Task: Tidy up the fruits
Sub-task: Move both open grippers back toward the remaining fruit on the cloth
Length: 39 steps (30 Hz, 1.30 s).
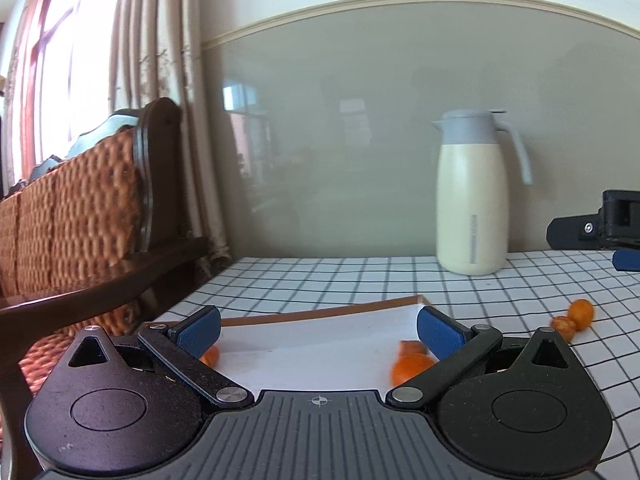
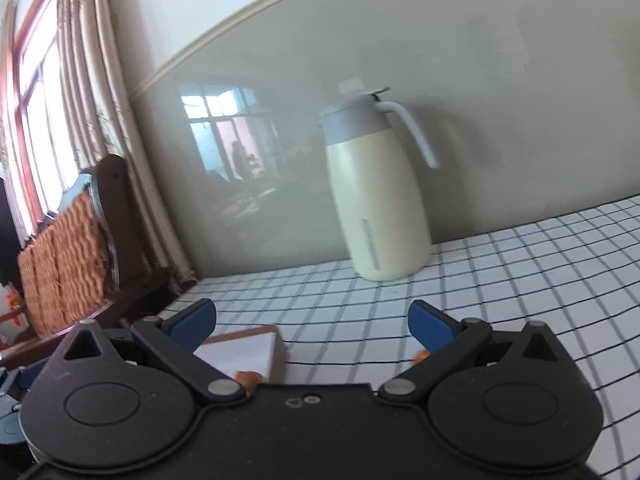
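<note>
A white tray with a brown rim (image 1: 320, 312) lies on the checked tablecloth just ahead of my left gripper (image 1: 318, 330), which is open and holds nothing. Small orange fruits sit in the tray: one (image 1: 410, 366) by the right finger, one (image 1: 211, 355) half hidden behind the left finger. Two more orange fruits (image 1: 576, 316) lie on the cloth to the right of the tray. The right gripper (image 2: 312, 322) is open and empty above the cloth, with the tray's corner (image 2: 248, 346) at its lower left. An orange fruit (image 2: 248, 378) shows at the tray's near edge, another bit (image 2: 421, 356) behind the right finger.
A cream jug with a grey lid (image 1: 472, 196) stands at the back against the glossy wall panel. A wooden chair with woven cushion (image 1: 80, 208) and curtains are left of the table. The right gripper's black body (image 1: 596, 224) enters the left view from the right edge.
</note>
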{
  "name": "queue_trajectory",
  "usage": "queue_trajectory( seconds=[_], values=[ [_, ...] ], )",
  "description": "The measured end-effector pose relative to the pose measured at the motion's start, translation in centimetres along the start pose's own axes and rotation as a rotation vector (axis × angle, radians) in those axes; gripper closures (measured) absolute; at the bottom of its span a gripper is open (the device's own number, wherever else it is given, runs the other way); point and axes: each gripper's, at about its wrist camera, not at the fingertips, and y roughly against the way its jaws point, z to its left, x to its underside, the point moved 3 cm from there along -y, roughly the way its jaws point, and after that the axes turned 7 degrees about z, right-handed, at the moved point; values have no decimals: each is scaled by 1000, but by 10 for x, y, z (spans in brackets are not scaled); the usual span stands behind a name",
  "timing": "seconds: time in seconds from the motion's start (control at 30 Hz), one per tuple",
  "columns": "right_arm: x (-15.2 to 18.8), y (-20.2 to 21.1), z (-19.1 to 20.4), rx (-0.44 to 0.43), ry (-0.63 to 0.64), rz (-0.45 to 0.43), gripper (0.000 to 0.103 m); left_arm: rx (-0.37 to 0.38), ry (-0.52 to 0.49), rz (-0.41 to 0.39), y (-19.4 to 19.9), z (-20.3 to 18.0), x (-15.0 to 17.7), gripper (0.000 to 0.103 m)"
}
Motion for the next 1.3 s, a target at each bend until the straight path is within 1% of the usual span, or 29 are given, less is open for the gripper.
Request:
queue_trajectory(
  seconds=[0.13, 0.27, 0.37, 0.63, 0.77, 1.0, 1.03, 1.13, 1.3],
  values=[
    [2, 4, -14, 39, 1, 29, 6, 32, -23, -3, 2, -19, 0, 0],
    [5, 7, -27, 86, 17, 45, 9, 71, -44, -3, 3, -37, 0, 0],
    [5, 9, -40, 113, -4, 52, 11, 93, -59, -2, 4, -49, 0, 0],
    [3, 22, -73, 202, -41, 33, 12, 178, -68, 12, 1, -85, -2, 0],
    [3, 25, -89, 235, -57, 45, 12, 211, -88, 24, -1, -107, 0, 0],
    [4, 28, -106, 258, -54, 79, 14, 267, -104, 71, -8, -138, 2, 0],
    [5, 29, -107, 258, -54, 82, 14, 272, -107, 74, -9, -141, 2, 0],
    [5, 28, -112, 253, -59, 96, 21, 280, -116, 85, -13, -151, 4, 0],
    [6, 29, -119, 255, -74, 99, 21, 290, -106, 114, -23, -165, 7, 0]
  ],
)
